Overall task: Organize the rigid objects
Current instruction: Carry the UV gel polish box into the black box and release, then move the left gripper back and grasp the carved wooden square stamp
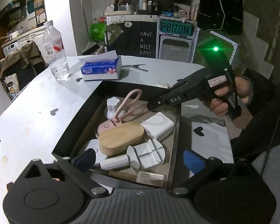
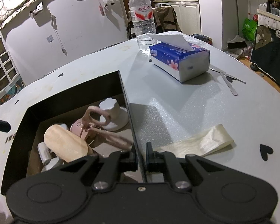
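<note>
A black open box (image 1: 80,115) stands on the grey table. Inside it lie a wooden oval block (image 1: 121,140), a pink device with a looped cord (image 1: 106,126), a white adapter (image 1: 158,125), a white flower-topped knob (image 1: 113,104), a slotted white disc (image 1: 147,155) and a white cylinder (image 1: 114,163). My left gripper (image 1: 140,158) hangs open over the near end of the box, with its blue pads wide apart on either side of the disc and touching nothing. My right gripper (image 2: 141,156) is shut on the box's thin side wall (image 2: 128,112), and a hand holds it (image 1: 155,103).
A blue tissue pack (image 2: 179,59) and a water bottle (image 2: 142,18) stand at the far side of the table (image 2: 177,112). Thin metal tools (image 2: 227,80) lie to the right of the pack. A crumpled translucent strip (image 2: 201,141) lies right beside the box.
</note>
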Demonstrator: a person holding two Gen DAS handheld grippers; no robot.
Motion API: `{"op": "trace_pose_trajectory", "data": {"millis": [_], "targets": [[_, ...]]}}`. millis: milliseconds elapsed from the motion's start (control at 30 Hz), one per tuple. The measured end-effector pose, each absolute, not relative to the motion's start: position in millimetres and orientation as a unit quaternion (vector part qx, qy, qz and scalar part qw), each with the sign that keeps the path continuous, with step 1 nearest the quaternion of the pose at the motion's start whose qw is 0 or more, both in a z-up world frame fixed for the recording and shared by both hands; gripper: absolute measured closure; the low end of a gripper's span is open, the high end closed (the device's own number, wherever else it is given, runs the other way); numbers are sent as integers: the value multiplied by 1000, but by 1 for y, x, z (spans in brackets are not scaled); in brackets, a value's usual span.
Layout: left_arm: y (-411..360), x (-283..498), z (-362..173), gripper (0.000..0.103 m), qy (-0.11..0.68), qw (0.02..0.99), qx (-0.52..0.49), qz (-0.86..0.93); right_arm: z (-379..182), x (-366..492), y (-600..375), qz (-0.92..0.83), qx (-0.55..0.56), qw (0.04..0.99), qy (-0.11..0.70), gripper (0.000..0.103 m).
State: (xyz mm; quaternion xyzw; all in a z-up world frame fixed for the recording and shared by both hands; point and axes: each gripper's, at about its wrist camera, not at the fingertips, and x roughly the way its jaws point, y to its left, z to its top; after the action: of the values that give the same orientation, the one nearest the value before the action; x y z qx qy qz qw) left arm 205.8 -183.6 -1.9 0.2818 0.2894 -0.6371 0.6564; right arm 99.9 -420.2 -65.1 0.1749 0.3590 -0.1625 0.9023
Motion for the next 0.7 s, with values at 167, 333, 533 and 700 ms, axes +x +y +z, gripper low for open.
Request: {"op": "trace_pose_trajectory", "data": {"millis": [167,333,533,700], "targets": [[-184,202,-5,3,311,650,281,-634,-65,100,-420,-164,176,902,359,95],[-183,198,-5,3,319,648,281,-632,-64,100,-419,-166,175,901,360,95],[-180,197,-5,3,319,656,281,-624,-62,97,-418,-167,174,902,357,95],[-175,197,-5,3,319,667,277,-614,-60,93,-416,-168,173,904,354,96]]}}
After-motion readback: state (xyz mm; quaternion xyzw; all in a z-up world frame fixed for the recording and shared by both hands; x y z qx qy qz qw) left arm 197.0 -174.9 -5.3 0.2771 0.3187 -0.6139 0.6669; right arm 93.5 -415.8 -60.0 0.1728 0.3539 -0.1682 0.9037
